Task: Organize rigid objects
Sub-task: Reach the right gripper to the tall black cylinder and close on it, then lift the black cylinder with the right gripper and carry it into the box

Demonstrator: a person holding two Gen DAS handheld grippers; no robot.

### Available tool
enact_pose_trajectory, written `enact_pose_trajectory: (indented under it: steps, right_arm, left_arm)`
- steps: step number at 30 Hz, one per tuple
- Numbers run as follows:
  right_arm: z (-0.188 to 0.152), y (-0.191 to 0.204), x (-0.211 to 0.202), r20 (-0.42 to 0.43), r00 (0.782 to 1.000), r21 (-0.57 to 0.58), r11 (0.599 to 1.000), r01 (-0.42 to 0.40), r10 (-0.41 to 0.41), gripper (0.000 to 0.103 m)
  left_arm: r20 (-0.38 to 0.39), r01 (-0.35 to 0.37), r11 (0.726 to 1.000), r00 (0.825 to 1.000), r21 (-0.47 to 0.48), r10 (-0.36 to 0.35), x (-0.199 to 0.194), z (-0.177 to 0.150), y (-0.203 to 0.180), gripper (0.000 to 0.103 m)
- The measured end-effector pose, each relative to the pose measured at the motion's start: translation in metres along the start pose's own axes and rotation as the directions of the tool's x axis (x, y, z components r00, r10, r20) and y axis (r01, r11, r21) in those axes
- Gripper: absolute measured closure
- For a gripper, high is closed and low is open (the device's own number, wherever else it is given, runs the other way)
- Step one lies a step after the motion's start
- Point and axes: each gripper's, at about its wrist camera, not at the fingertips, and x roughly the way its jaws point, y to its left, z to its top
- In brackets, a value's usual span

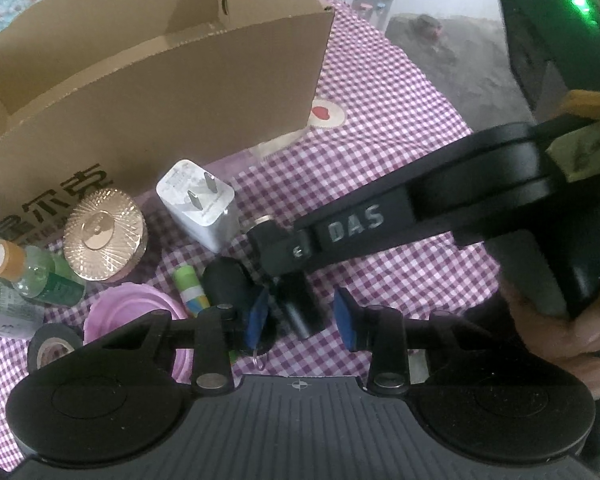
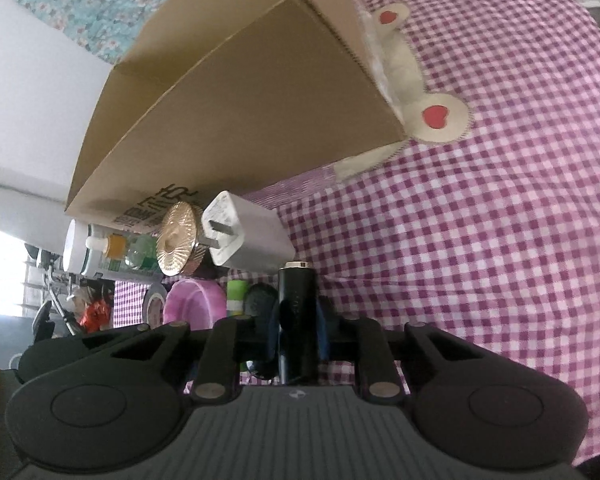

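A black cylinder with a metal rim lies on the purple checked cloth. My right gripper is shut on it, blue pads pressed to both its sides. In the left wrist view that gripper reaches in from the right across the cylinder. My left gripper straddles the same cylinder's lower end, and a gap shows between the cylinder and the right pad, so it is open. An open cardboard box stands behind.
Crowded at the left are a white charger plug, gold-lidded jar, green bottle, pink lid, tape roll, green-white tube and black oval item. A hand grips the right tool.
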Motion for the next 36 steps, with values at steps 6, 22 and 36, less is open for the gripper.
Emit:
enact_pose_trajectory:
  steps: [6, 22, 36]
  right_arm:
    - [0.000, -0.016, -0.008, 0.009, 1.000, 0.052, 0.999, -0.012, 0.012, 0.083]
    - [0.003, -0.041, -0.010, -0.015, 0.996, 0.119, 0.989, -0.082, 0.085, 0.081]
    - [-0.014, -0.035, -0.039, 0.031, 0.995, 0.127, 0.987, -0.102, 0.099, 0.081]
  left_arm:
    - [-0.021, 0.002, 1.000, 1.000, 0.010, -0.002, 0.014, 0.005, -0.005, 0.067]
    - [-0.058, -0.043, 0.999, 0.997, -0.008, 0.043, 0.033, 0.014, -0.010, 0.072]
    - [0.004, -0.046, 0.999, 0.999, -0.016, 0.046, 0.000, 0.006, -0.015, 0.077]
